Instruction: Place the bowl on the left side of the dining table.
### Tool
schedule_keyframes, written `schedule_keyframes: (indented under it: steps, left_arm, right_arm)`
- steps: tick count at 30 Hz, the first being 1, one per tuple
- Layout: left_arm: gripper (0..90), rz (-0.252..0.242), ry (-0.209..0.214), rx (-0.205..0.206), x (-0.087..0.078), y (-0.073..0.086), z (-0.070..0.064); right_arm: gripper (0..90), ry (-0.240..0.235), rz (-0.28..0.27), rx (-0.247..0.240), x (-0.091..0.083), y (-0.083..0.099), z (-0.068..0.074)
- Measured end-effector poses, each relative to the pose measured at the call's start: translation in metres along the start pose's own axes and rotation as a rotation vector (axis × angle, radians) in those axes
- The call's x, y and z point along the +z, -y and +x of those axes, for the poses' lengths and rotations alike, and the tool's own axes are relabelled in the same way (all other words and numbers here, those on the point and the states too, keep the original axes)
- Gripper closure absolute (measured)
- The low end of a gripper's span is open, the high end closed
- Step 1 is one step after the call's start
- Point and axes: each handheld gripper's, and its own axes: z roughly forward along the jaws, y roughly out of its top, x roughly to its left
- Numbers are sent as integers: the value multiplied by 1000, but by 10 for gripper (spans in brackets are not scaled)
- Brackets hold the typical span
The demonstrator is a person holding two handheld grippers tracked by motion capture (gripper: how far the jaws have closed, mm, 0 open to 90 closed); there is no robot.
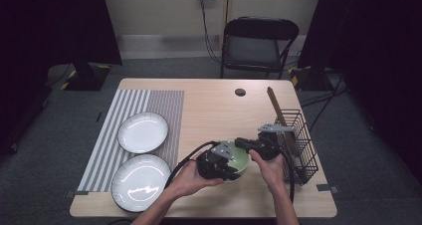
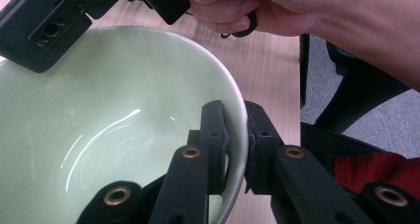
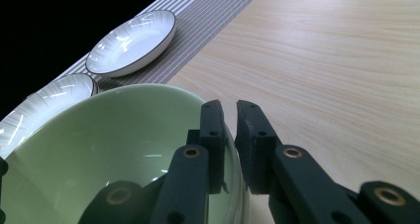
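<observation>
A pale green glazed ceramic bowl (image 1: pixel 238 161) sits near the front edge of the light wooden table (image 1: pixel 219 110), between the striped grey placemat (image 1: pixel 149 105) on one side and the black wire dish rack (image 1: pixel 301 140) on the other. Both tools are on it at once. The left hand-held gripper (image 2: pixel 236 135) is clamped on the bowl's rim, one jaw inside the wall and one outside, with the glazed edge pinched between them. The right hand-held gripper (image 3: pixel 229 130) bites the rim on the opposite side in the same way, its jaws drawn close together over the thin edge. In the high view the two hands flank the bowl, the left hand (image 1: pixel 191 177) beneath its tool and the right hand (image 1: pixel 268 168) just beside the rack.

Two white round plates with dark rims and fine radial lines lie on the placemat, the farther plate (image 1: pixel 143 132) and the nearer plate (image 1: pixel 140 181), well apart from the bowl.

The step in hand looks like a two-sided grasp of the bowl, now secured; whether the bowl rests on the table or is already slightly raised cannot be told. The next move probably calls for both grips to rise together and stay level, since a glazed rim held by narrow jaws could slip or tip if one side leads.
</observation>
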Motion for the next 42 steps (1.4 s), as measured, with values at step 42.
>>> schedule_keyframes:
  steps: [42]
  left_arm:
    - [790, -70, 86, -97, -9, -9, 12]
  right_arm:
    - [813, -12, 42, -24, 2, 3, -4]
